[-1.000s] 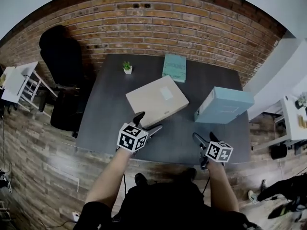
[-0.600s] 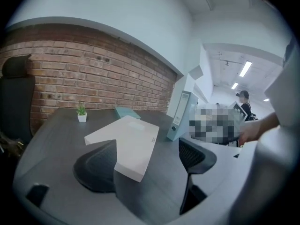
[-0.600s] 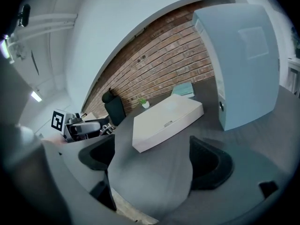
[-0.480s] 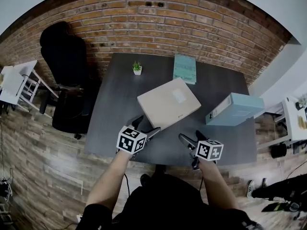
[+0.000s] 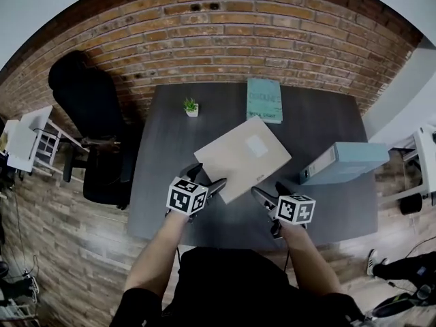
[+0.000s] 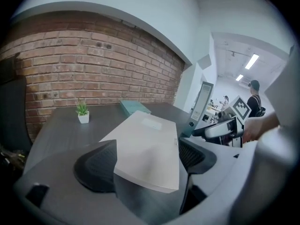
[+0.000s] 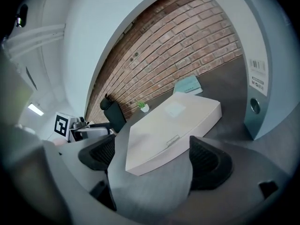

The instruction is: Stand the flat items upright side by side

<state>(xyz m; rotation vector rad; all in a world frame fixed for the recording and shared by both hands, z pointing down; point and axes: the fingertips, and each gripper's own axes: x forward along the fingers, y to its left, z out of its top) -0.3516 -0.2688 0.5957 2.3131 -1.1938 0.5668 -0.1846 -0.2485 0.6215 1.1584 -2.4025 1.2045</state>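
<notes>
beige box [image 5: 242,157]: matt cardboard | desk [image 5: 163,148]: dark, matt, faint grain (laminate, by the look) | wall [image 5: 204,39]: rough brick | lever-arch file [image 5: 344,163]: smooth teal card

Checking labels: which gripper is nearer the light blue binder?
Right. The right gripper is left of the light blue binder; the left gripper is farther left, beyond the corner of the beige box.

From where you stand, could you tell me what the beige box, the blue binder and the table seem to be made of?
Beige box: probably cardboard, matte; flat dull faces, crisp edges, a pasted white label.
Blue binder: likely paper-covered board, slightly smooth; spine label and ring hole.
Table: dark grey laminate or stained wood, satin; faint grain streaks.
</notes>
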